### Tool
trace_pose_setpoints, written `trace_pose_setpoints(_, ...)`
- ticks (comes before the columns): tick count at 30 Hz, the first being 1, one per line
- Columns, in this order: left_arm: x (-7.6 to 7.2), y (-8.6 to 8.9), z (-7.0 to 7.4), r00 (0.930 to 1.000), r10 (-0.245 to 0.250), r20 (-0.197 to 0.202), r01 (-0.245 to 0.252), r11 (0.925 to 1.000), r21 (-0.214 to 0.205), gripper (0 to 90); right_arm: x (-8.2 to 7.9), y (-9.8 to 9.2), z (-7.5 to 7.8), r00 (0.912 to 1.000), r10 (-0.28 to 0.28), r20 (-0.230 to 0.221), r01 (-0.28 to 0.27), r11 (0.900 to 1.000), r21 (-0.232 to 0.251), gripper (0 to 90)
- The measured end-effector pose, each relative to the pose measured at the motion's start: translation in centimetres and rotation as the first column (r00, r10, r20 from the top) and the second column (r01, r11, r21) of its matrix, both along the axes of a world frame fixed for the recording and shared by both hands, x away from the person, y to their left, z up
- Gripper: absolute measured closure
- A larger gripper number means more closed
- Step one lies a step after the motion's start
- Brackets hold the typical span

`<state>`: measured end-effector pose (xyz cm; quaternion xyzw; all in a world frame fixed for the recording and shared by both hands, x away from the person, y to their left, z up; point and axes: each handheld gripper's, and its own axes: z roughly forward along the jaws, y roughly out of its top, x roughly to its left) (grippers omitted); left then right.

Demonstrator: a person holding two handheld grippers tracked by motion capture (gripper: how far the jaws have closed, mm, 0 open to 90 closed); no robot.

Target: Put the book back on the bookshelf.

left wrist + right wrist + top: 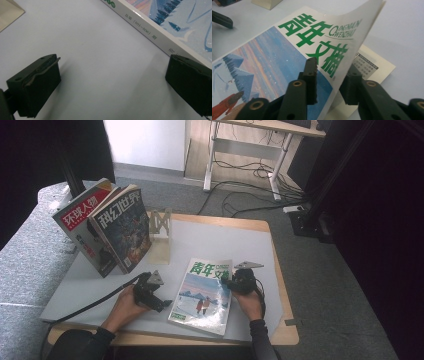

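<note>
Gripping magazine cover (pixel 317 42) | right tongs (pixel 329 82) | table (pixel 225 240)

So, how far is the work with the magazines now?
Two magazines already lean at the wooden stand. The right tool has its jaws around the lifted cover of the third magazine, which lies flat. The left tool waits open beside its spine. Standing it up is left.

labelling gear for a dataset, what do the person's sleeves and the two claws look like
Both sleeves are dark. The left claw and right claw are black, each topped by a grey three-cornered plate. A black cable trails from the left one. The blocky jaws have brass-coloured pivot rings.
</note>
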<state>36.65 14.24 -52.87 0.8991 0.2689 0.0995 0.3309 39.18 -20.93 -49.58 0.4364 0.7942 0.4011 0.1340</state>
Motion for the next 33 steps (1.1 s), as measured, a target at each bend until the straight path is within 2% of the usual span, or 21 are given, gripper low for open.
trace_pose_setpoints(4,0.0,0.0,0.0,1.0,0.0,0.0,0.0,1.0,0.001,0.0,-0.3,0.1,0.5,0.9997,0.01,0.021,-0.01,0.9999,-0.001,77.7)
trace_pose_setpoints(8,0.0,0.0,0.0,1.0,0.0,0.002,0.0,1.0,0.001,0.0,-0.6,0.4,0.9,0.999,0.018,0.042,-0.018,0.9998,0.001,82.3)
trace_pose_setpoints(16,0.0,0.0,0.0,1.0,0.0,-0.001,0.0,1.0,0.001,0.0,-1.1,0.6,1.5,0.9969,0.03,0.072,-0.032,0.9994,0.015,85.2)
trace_pose_setpoints(24,-0.1,-0.1,0.1,0.9998,0.017,-0.006,-0.017,0.9999,-0.003,0.1,-2.0,0.8,2.2,0.9923,0.041,0.117,-0.042,0.9991,0.007,85.6)
trace_pose_setpoints(29,-0.2,0.0,0.4,0.9996,0.027,-0.012,-0.027,0.9996,0.006,4.4,-2.5,0.7,2.8,0.9892,0.043,0.14,-0.046,0.9988,0.018,85.7)
trace_pose_setpoints(31,-0.2,0.1,0.7,0.9993,0.025,-0.03,-0.025,0.9995,-0.018,11.9,-2.7,0.6,3.0,0.9878,0.046,0.149,-0.05,0.9985,0.021,85.6)
trace_pose_setpoints(33,-0.1,0.1,1.1,0.9988,0.024,-0.041,-0.027,0.9983,-0.053,14.2,-2.9,0.4,3.2,0.9865,0.048,0.156,-0.052,0.9984,0.023,85.6)
